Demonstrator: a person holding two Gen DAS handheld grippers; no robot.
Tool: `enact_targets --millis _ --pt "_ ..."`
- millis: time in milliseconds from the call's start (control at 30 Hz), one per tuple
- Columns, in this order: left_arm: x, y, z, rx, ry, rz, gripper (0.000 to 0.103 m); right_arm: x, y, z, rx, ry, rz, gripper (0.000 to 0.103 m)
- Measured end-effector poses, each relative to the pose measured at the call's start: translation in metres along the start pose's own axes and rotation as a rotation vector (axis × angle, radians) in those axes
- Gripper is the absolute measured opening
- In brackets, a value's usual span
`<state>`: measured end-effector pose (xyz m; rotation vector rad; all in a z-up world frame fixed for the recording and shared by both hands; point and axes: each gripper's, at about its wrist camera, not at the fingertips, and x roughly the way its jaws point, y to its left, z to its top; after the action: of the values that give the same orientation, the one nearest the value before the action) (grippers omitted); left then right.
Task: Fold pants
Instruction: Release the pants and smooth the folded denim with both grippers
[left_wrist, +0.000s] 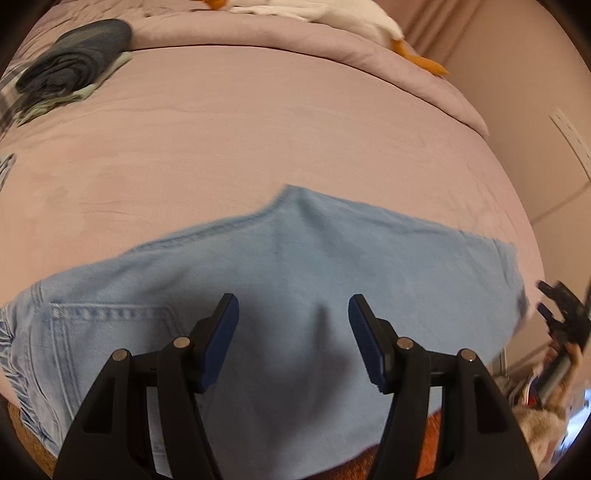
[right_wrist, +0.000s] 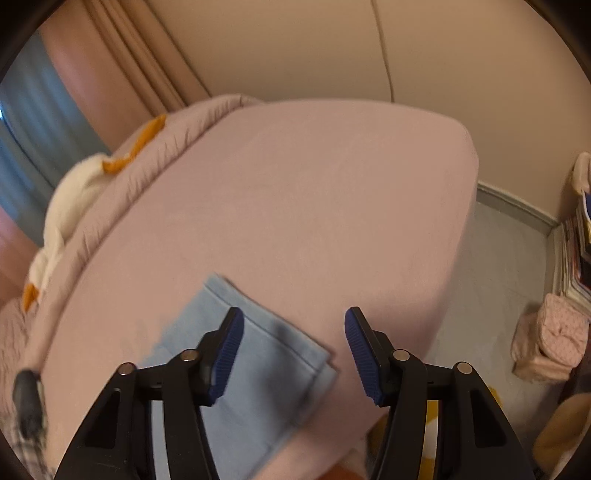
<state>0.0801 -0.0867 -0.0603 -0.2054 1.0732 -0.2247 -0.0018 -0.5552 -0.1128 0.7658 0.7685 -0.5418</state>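
Note:
Light blue denim pants (left_wrist: 280, 280) lie on the pink bed (left_wrist: 258, 129), folded lengthwise, with a back pocket at the left and the crotch point toward the far side. My left gripper (left_wrist: 293, 339) is open and empty, hovering over the middle of the pants. In the right wrist view the hem end of the pants (right_wrist: 258, 354) lies near the bed's right corner. My right gripper (right_wrist: 294, 350) is open and empty, above the hem edge, its left finger over the denim. The right gripper also shows at the far right of the left wrist view (left_wrist: 565, 314).
A pile of folded dark and green clothes (left_wrist: 74, 62) sits at the bed's far left. A white plush goose with orange feet (left_wrist: 351, 18) lies on the pillow ridge. Beside the bed are a pink bag (right_wrist: 554, 339), stacked books (right_wrist: 580, 251) and the wall.

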Motion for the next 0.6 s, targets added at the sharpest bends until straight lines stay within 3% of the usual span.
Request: enact_targets --millis 67,100,133,167,300,433,600 --pt "0.001 -0.005 -0.006 0.009 0.014 -0.017 0.062 0.011 -0.003 -0.001 -0.017 0.028 -0.034 0.048" --pt "0.003 -0.008 -0.011 0.020 0.027 -0.034 0.061 0.019 -0.004 -0.002 -0.029 0.045 -0.032 0.038" --pt "0.005 -0.011 -0.013 0.030 0.038 -0.046 0.061 0.027 -0.004 -0.002 -0.042 0.070 -0.035 0.021" --pt "0.008 -0.015 -0.017 0.044 0.059 -0.064 0.061 0.031 -0.004 -0.003 -0.054 0.088 -0.048 0.012" --pt "0.015 -0.022 -0.028 0.066 0.095 -0.067 0.061 -0.011 0.003 -0.013 -0.106 -0.045 -0.052 0.007" --pt "0.019 -0.023 -0.031 0.087 0.103 -0.061 0.062 -0.032 0.003 -0.014 -0.109 -0.113 -0.089 0.006" --pt "0.028 -0.024 -0.033 0.098 0.113 -0.048 0.062 0.019 -0.015 -0.021 -0.105 0.014 -0.173 0.004"
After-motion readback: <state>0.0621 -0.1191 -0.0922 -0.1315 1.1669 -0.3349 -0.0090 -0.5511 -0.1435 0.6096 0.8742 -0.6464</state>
